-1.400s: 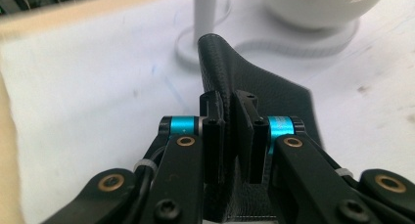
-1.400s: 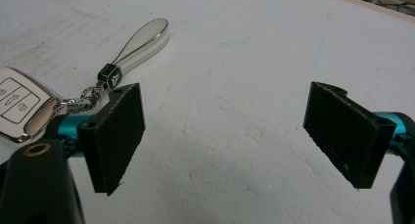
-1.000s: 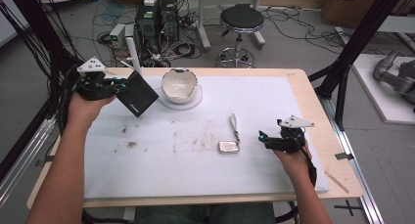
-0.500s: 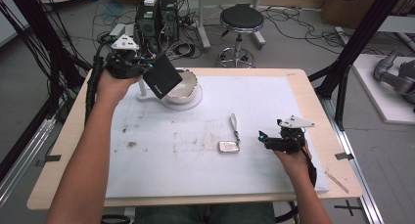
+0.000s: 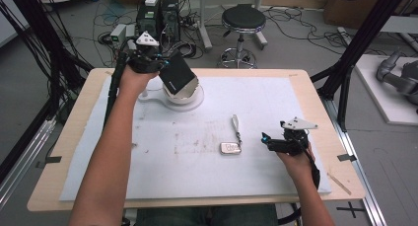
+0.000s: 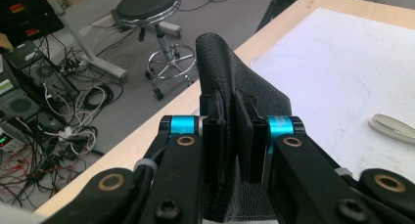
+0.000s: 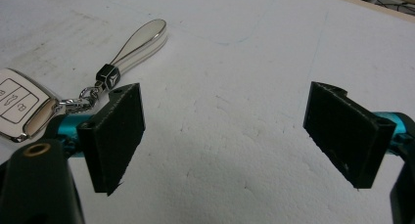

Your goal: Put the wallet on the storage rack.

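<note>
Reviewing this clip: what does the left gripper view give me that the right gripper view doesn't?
Left gripper view: its jaws clamped on a black leather wallet, with a black stool, floor cables and the table's wooden edge beyond. Right gripper view: its jaws wide apart over the mat, and the car key fob chained to the metal pendant. Both: the white mat and that silver teardrop pendant.

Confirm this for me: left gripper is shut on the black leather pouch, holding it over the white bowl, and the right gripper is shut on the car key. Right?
Not quite. The right gripper is open and holds nothing: the right gripper view shows its jaws wide apart, with the car key lying on the mat beside them. The rest stands: the left gripper is shut on the black leather pouch over the white bowl.
</note>
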The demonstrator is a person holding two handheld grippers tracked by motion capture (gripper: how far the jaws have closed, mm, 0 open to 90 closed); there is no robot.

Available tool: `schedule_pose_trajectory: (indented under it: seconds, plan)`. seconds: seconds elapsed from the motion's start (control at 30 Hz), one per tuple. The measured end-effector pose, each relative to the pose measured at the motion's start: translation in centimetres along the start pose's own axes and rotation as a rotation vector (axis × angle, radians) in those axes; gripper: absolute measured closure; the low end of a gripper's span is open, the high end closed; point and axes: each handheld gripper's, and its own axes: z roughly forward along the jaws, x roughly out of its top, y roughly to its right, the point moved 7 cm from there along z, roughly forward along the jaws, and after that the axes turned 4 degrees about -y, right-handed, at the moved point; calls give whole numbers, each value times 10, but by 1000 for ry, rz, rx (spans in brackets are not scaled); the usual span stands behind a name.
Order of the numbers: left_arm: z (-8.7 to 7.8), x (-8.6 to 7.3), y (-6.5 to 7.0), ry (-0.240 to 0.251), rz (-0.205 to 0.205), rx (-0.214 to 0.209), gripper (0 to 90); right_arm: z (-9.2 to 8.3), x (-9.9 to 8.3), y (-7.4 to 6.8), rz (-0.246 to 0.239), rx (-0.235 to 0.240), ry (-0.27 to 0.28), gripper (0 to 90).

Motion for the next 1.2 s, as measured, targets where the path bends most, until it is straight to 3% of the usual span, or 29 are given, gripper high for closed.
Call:
schedule_pose_trajectory:
  seconds: [0.17,0.53,1.2]
  plan:
    - [13,-4,1,-1,6,14,821,0,0,0,0,8,0,156]
    - [39,-25,-4,-29,-34,36,820,2,-2,2,12,6,-3,156]
    - [50,-24,-1,-60,44,110,818,3,-2,1,6,7,-13,156]
